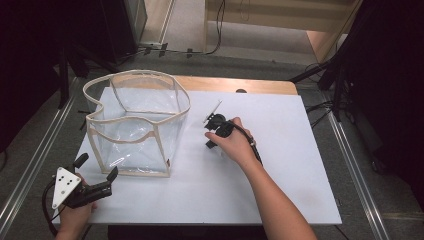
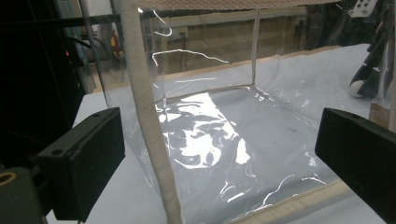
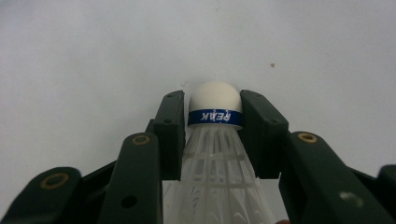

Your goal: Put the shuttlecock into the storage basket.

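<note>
Clear bag (image 1: 137, 125): stood open at table's left, at nine o'clock from the right gripper (image 1: 212, 131), well apart.

Left gripper (image 1: 95, 170): jaws spread wide, nothing held, aimed at the bag's near corner.

Shuttlecock (image 3: 215, 140): clamped at the cork by the right gripper; long axis along the jaws, cork pointing outward over bare table.

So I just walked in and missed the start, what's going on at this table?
A person works with a gripper in each hand. The right gripper is shut on a shuttlecock, held by its cork end just above the white table. The left gripper waits open near the front corner of a clear bag that stands open beside it.
</note>
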A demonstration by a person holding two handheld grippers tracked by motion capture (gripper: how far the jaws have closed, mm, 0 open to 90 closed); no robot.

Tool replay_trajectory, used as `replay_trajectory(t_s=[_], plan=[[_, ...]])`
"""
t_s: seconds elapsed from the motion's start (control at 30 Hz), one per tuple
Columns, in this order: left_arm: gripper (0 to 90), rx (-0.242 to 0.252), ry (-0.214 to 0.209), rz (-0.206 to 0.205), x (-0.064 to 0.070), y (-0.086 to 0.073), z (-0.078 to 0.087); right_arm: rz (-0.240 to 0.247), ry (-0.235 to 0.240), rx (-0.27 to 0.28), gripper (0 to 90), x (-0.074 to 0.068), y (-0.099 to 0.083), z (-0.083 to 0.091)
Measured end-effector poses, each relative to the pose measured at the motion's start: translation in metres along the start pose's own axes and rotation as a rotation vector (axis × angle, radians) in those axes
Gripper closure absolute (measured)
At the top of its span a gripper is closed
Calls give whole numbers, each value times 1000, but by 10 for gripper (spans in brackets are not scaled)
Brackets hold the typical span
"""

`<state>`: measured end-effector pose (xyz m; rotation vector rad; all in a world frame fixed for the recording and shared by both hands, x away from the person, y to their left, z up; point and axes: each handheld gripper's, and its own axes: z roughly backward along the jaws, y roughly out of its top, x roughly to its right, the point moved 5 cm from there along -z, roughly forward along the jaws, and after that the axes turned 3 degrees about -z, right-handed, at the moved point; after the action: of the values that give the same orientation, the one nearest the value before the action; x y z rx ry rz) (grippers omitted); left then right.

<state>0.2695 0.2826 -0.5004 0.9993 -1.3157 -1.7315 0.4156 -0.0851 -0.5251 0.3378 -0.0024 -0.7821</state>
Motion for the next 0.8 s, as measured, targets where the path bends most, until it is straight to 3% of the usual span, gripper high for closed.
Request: replay_trajectory(t_s=[0.27,0.8], plan=[[23,-1,1,-3,0,0,0,2,24,22,623,1,0,4],[23,-2,1,-3,0,0,0,21,40,79,624,3,5,29]])
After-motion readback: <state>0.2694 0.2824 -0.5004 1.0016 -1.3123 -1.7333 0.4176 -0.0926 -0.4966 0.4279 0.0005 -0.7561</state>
